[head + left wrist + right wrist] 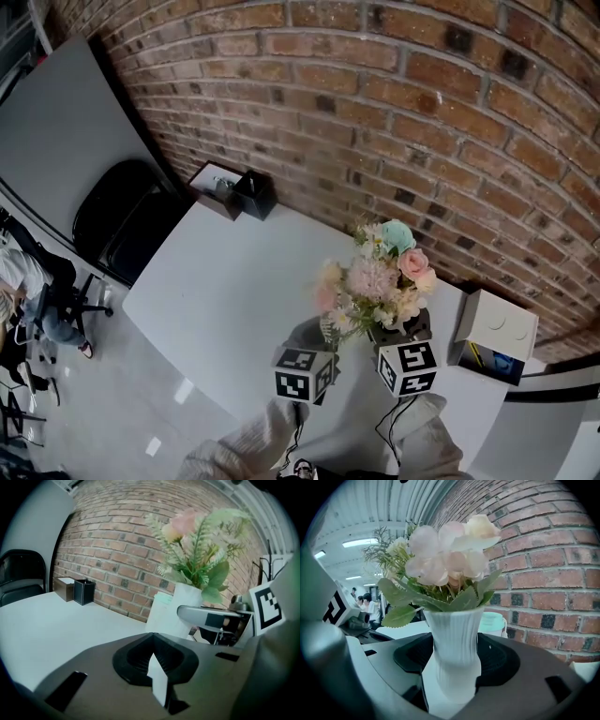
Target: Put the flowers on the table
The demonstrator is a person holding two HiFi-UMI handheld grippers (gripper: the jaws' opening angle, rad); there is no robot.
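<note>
Brick wall (375, 94): red-brown brick, running along the far edge of your table.
Table (234, 300): a white, smooth top that fills the middle of your head view.
Flowers (380, 277): a bunch of pink, cream and pale green blooms with green leaves. They stand upright over the near right part of the table, just ahead of your two claws.
Vase (454, 653): white and ribbed, narrow at the neck, and it carries the flowers. Its foot is hidden by the claw, so you cannot tell whether it rests on the table or hangs above it.
Right claw (401, 330): you have it closed round the lower body of the vase, with the jaws pressed on either side.
Left claw (157, 667): you have its jaws drawn close together with only a thin pale sliver showing between them. It grips nothing you can name, and it sits just left of the vase.
Black square holder (254, 195): at the far left of the table, against the wall.
Brown box (214, 186): touching the holder's left side.
White cardboard box (495, 325): on the table to the right of the flowers.
Mint-lidded container (492, 623): behind the vase, near the wall.
Black chair (122, 211): off the table's left end.
</note>
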